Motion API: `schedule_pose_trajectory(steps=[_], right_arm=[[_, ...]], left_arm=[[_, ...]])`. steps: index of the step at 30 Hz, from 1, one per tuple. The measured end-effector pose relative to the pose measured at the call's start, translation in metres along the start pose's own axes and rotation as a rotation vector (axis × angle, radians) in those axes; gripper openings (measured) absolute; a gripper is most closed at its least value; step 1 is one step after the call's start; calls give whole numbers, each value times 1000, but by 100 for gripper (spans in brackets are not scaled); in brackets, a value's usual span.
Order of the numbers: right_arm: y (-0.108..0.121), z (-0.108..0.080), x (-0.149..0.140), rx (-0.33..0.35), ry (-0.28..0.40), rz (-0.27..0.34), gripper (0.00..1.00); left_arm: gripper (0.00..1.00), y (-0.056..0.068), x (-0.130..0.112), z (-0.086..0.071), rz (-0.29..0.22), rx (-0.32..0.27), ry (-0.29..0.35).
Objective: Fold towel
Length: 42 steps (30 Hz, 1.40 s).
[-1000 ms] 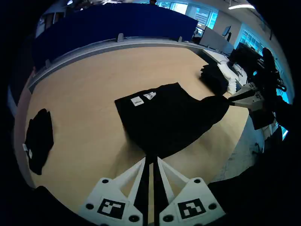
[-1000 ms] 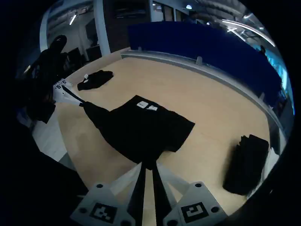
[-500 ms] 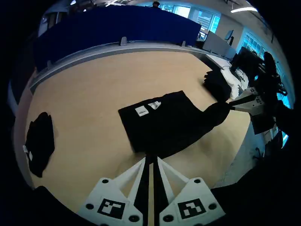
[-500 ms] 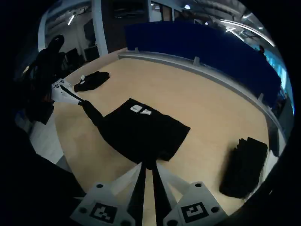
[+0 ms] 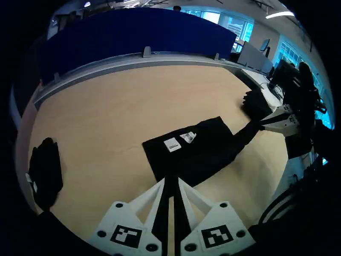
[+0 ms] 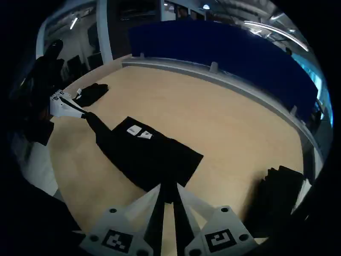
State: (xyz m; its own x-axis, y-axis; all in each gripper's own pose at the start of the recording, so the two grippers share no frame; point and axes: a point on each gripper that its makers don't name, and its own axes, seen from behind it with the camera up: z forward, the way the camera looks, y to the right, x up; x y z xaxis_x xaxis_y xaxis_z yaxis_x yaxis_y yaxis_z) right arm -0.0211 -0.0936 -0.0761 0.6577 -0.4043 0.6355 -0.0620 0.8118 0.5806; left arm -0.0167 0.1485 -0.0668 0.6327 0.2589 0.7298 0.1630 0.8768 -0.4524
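A black towel [image 5: 194, 149] with two white tags [image 5: 172, 144] lies spread on the wooden table [image 5: 119, 102], and also reads as a dark sheet in the right gripper view, towel [image 6: 145, 155]. My left gripper [image 5: 171, 181] is shut on the towel's near corner. My right gripper [image 6: 170, 187] is shut on another corner. Each gripper shows in the other's view, the right gripper [image 5: 260, 123] and the left gripper [image 6: 83, 113], both pinching stretched cloth low over the table.
A crumpled black cloth [image 5: 44, 168] lies at the table's left end. A stack of folded black towels [image 6: 279, 194] sits at the other end. A blue partition [image 5: 128, 34] runs along the far edge. A person in dark clothes [image 5: 304, 94] stands beside the table.
Both grippers have lowered and pulled the towel toward the near edge. The raised, sagging cloth has flattened onto the table and stretched taut between them.
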Motion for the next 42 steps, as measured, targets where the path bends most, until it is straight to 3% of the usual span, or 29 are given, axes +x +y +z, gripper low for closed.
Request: schedule_pose_trajectory(steps=[18, 33, 42], right_arm=[[23, 50, -17, -25, -55, 84, 12], [36, 83, -18, -61, -71, 127, 12], [50, 98, -11, -103, -73, 143, 21]], left_arm=[[7, -15, -5, 55, 7, 11, -36], [6, -34, -3, 88, -47, 7, -40], [9, -45, -5, 103, -35, 48, -55]])
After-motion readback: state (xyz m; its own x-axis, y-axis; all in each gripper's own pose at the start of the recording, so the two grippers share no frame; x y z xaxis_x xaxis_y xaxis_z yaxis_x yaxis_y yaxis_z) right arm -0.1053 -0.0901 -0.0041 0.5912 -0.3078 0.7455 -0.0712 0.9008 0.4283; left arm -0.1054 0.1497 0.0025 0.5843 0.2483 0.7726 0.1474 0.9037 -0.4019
